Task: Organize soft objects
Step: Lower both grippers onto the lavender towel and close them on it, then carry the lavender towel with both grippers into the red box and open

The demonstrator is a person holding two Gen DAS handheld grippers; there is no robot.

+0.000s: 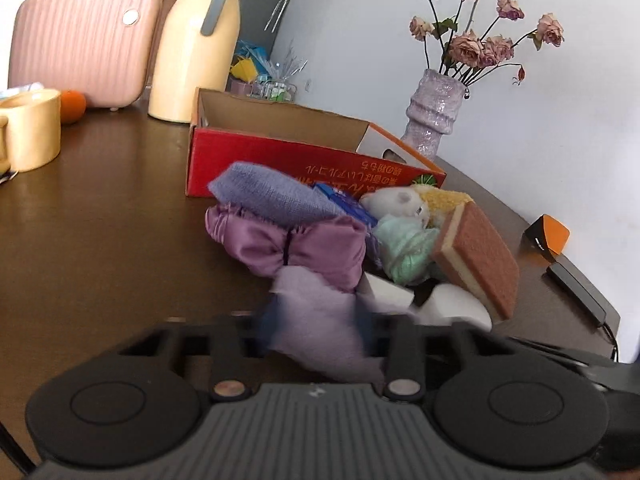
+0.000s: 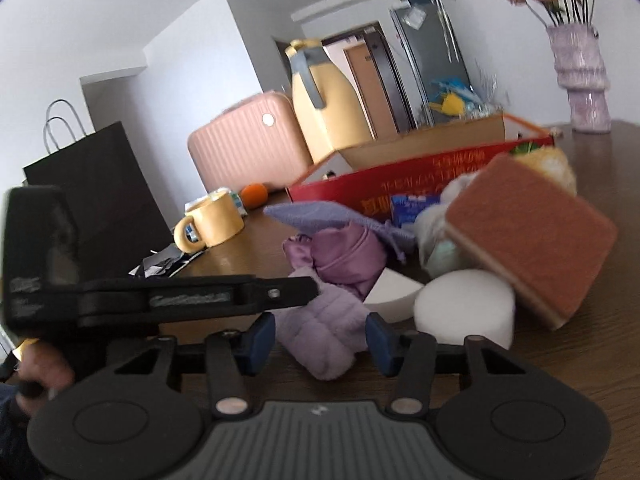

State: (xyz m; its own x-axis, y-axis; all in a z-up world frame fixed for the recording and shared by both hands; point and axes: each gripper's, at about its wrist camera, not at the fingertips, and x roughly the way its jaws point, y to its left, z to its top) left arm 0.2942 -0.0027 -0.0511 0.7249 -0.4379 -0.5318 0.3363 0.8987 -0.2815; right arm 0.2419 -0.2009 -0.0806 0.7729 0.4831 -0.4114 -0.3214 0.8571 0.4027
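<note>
Lilac plush piece [image 2: 320,332] lies on the table [image 1: 100,220] at the pile's near edge — light and squashy, best pinched mid-body. Left gripper [image 1: 316,316] is clamped on it; right gripper [image 2: 320,340] straddles it, pads apart.

A fluffy lilac cloth [image 2: 320,328] lies between my right claw's fingers; beyond it, the soft pile [image 2: 400,248].
</note>
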